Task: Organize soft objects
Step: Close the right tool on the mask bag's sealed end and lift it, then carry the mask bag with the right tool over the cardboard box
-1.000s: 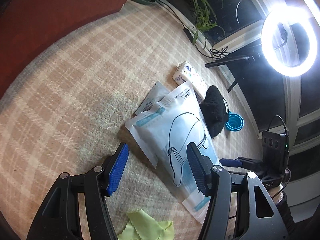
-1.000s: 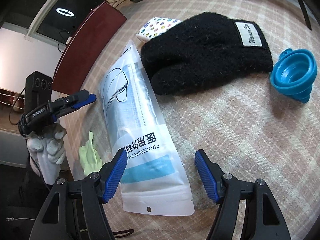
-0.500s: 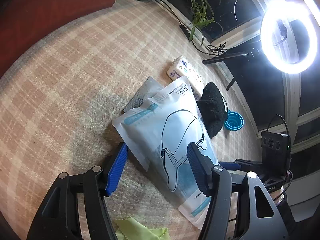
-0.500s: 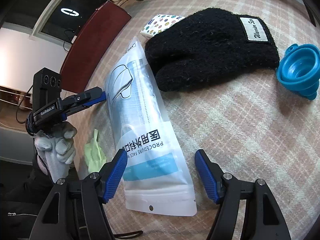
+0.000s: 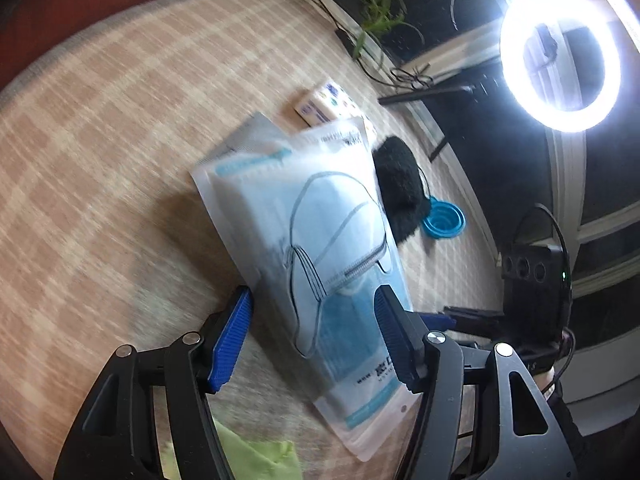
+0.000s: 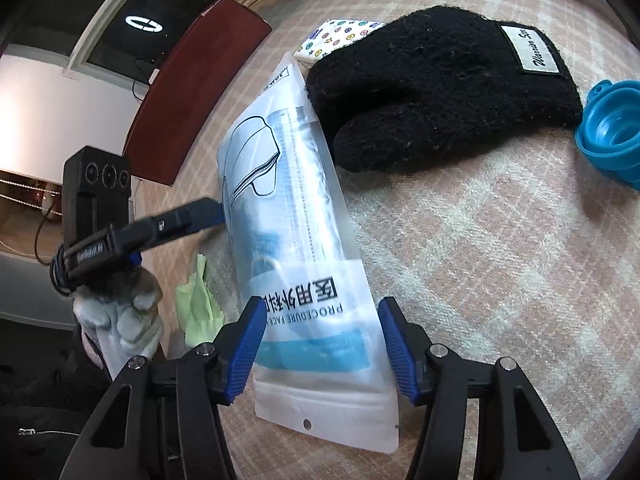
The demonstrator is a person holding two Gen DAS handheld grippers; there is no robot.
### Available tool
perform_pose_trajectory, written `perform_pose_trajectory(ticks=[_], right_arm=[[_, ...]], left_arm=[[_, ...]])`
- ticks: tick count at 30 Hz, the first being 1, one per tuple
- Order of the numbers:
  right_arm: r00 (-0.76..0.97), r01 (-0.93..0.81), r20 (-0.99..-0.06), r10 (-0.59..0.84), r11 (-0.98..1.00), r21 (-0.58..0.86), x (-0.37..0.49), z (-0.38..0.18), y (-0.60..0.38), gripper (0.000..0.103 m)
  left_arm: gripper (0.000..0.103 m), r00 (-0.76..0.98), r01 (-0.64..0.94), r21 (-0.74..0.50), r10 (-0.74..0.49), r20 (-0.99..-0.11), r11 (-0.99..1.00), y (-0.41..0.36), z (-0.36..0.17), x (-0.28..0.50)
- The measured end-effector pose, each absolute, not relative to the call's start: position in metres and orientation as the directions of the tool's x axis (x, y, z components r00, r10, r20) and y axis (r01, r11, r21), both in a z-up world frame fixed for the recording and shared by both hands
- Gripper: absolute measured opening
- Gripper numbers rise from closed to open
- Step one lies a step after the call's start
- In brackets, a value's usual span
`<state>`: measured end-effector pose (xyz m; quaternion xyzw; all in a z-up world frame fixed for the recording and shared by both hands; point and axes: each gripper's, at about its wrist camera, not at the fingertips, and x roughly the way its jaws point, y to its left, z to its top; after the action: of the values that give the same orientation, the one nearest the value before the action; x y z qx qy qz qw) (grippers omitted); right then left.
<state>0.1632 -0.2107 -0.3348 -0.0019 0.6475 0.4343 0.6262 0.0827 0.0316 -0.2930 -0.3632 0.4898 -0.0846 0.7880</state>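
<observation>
Long white-and-blue plastic pouch of face masks [image 6: 304, 248] lying on the beige plaid tablecloth [image 6: 500, 280], tilted up a bit at the far end. Right gripper [image 6: 324, 344] straddling the pouch's near end, blue pads either side, jaws closing in but not pressing yet as far as visible. Left gripper [image 5: 312, 336] over the pouch's side edge, spread wide, gripping nothing, held by a grey-gloved hand [image 6: 120, 316]. Fuzzy black knit mitten [image 6: 440, 84] touching the pouch's far end, patterned tissue pack [image 6: 340, 34] just behind. Blue collapsible silicone funnel [image 6: 612, 136] beside the mitten's cuff. Lime green cloth [image 6: 198, 300] left of the pouch.
</observation>
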Motion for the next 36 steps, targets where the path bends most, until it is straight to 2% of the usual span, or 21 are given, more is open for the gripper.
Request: perform_pose_trajectory(ticks=[2,6,12,16,36], right_arm=[[-0.215,-0.546,-0.815,0.538,0.626,0.557,0.162,-0.336,-0.210,0.047],[-0.223,-0.537,-0.811,0.541,0.627,0.565,0.160,-0.337,-0.207,0.044],[-0.223,-0.507,-0.802,0.555,0.636,0.581,0.157,-0.337,-0.202,0.040],[-0.226,-0.489,-0.797,0.560,0.642,0.590,0.151,-0.334,-0.193,0.037],[-0.214,-0.494,-0.743,0.634,0.586,0.642,0.151,-0.273,-0.145,0.033]], left_arm=[[0.061,0.501,-0.212,-0.648,-0.488,-0.715,0.731,0.024,-0.292,0.082],[0.061,0.487,-0.197,-0.613,-0.466,-0.739,0.765,0.012,-0.289,0.081],[0.048,0.471,-0.221,-0.582,-0.437,-0.767,0.783,0.007,-0.290,0.081],[0.046,0.472,-0.233,-0.580,-0.431,-0.769,0.780,0.008,-0.288,0.080],[0.040,0.605,-0.205,-0.645,-0.423,-0.675,0.736,0.042,-0.227,0.057]])
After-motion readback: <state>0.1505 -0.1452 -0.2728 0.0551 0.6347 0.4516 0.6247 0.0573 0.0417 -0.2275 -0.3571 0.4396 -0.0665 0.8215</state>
